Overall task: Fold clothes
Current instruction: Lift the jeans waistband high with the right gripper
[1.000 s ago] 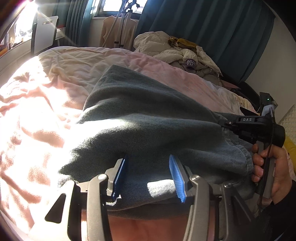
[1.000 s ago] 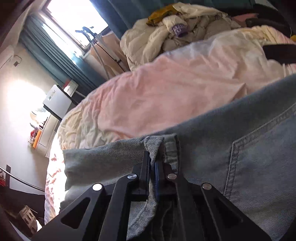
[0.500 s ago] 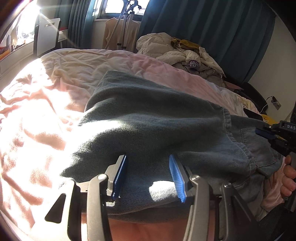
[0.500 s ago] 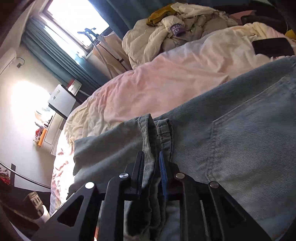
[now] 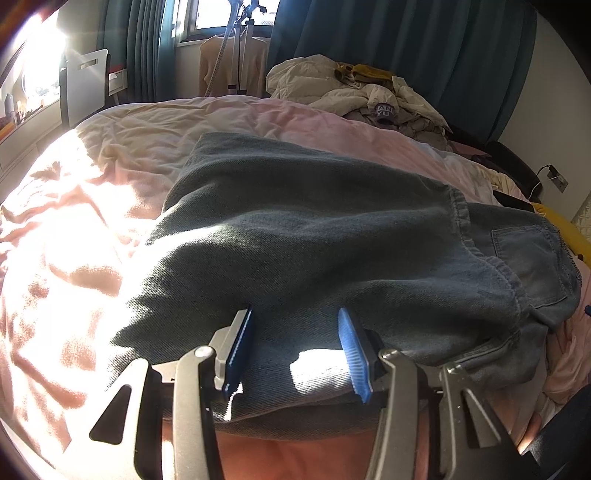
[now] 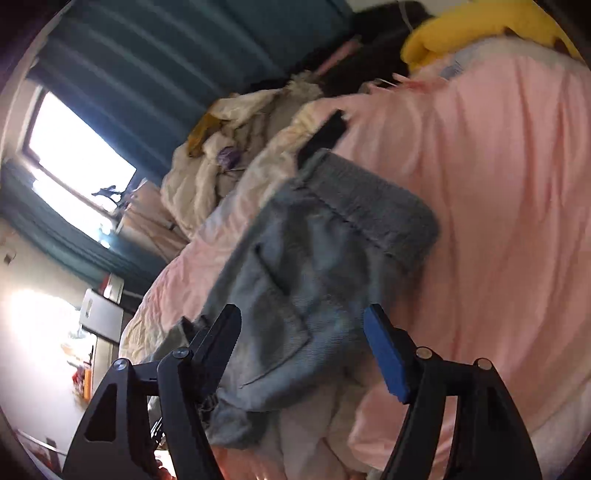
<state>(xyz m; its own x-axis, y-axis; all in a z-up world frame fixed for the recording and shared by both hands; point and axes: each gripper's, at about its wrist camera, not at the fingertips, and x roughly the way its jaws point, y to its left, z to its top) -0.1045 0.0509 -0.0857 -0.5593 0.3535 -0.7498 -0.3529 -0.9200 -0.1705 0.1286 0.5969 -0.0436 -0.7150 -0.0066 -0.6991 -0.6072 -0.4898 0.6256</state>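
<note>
A pair of blue-grey jeans (image 5: 314,240) lies folded over on the pink bed cover, waistband and back pocket to the right. My left gripper (image 5: 295,343) is open just above the near fold of the denim, blue pads apart, nothing between them. In the right wrist view the jeans (image 6: 314,280) show their waistband end and a pocket, rumpled on the cover. My right gripper (image 6: 303,332) hovers open over that end, its fingers wide apart and gripping nothing.
The pink bed cover (image 5: 74,229) spreads around the jeans, sunlit at the left. A heap of cream and yellow clothes (image 5: 362,96) sits at the far side by teal curtains. A yellow cushion (image 6: 476,26) and a dark flat object (image 6: 325,136) lie near the headboard end.
My right gripper has let go of the jeans' hem and waistband and opened, swinging back and tilting. The released denim now lies on the bed. The left gripper stayed open in place.
</note>
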